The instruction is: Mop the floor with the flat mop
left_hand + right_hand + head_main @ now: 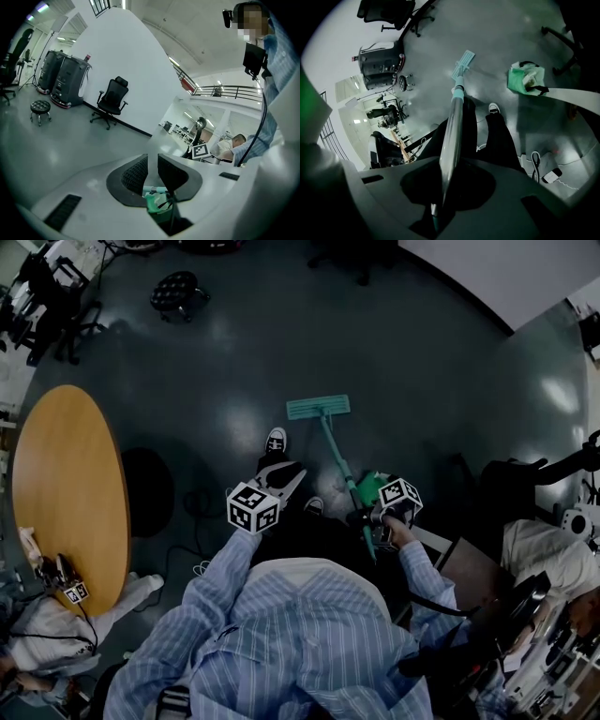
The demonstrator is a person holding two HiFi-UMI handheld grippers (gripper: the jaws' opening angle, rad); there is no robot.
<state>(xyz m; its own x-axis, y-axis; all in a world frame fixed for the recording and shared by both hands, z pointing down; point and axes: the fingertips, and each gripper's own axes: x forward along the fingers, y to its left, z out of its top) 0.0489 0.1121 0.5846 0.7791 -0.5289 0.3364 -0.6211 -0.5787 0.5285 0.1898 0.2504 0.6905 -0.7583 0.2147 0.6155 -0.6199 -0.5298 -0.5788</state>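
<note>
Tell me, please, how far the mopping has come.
Done: the right gripper is shut on the mop handle, and its pad lies flat on the floor. In hand: the grip only; the left gripper is empty, jaws slightly apart. Left: no wet streak shows, so the mopping itself seems all ahead.

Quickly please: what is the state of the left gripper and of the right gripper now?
Left gripper: open by a narrow gap, holding nothing.
Right gripper: closed on the mop handle.
</note>
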